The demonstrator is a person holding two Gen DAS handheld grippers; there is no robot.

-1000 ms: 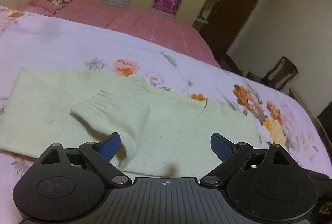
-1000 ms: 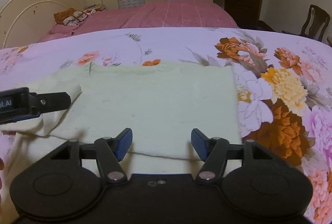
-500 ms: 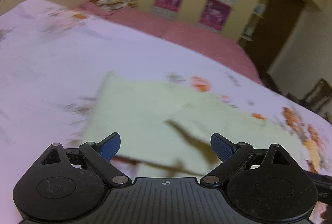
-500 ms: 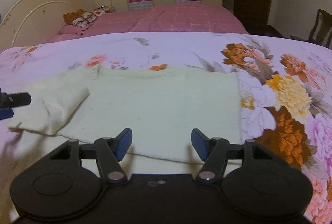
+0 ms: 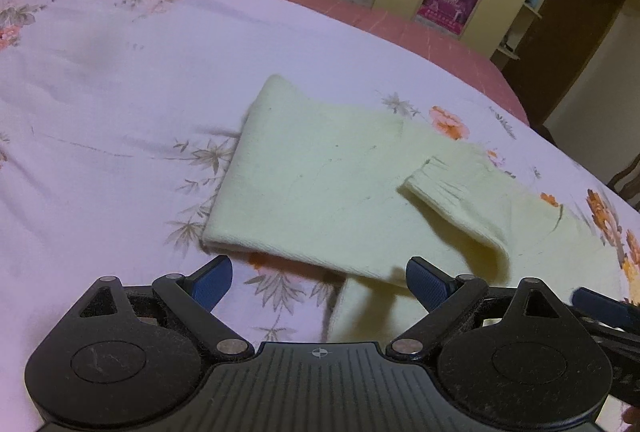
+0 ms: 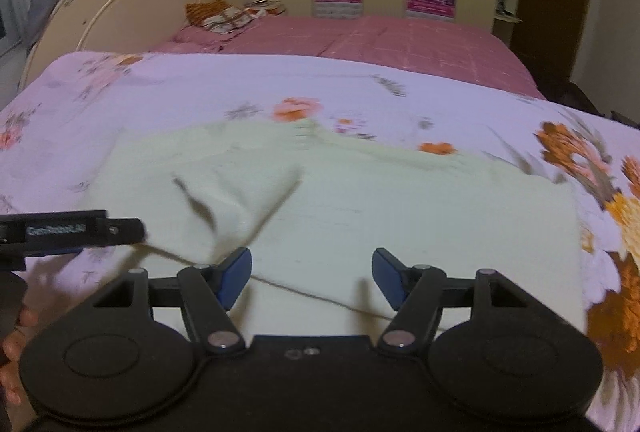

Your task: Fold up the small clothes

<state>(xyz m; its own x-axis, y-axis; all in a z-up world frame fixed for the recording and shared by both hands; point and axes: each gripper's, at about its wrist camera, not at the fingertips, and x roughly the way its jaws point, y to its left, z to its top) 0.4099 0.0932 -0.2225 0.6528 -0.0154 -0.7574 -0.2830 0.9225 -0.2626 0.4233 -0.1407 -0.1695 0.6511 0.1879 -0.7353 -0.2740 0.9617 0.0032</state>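
The pale green knitted sweater (image 5: 332, 187) lies flat on the lilac floral bedsheet (image 5: 120, 79), one ribbed sleeve (image 5: 452, 199) folded across its body. The left gripper (image 5: 318, 282) and right gripper (image 6: 312, 274) are spread, holding nothing. Further folds seem left.

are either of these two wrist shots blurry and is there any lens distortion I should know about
Left wrist view: mostly sharp, the pale sweater and its folded sleeve cuff crisp; fisheye bends the bed edge. Right wrist view: motion-smeared across the sweater and floral bedspread; room light dim and warm.
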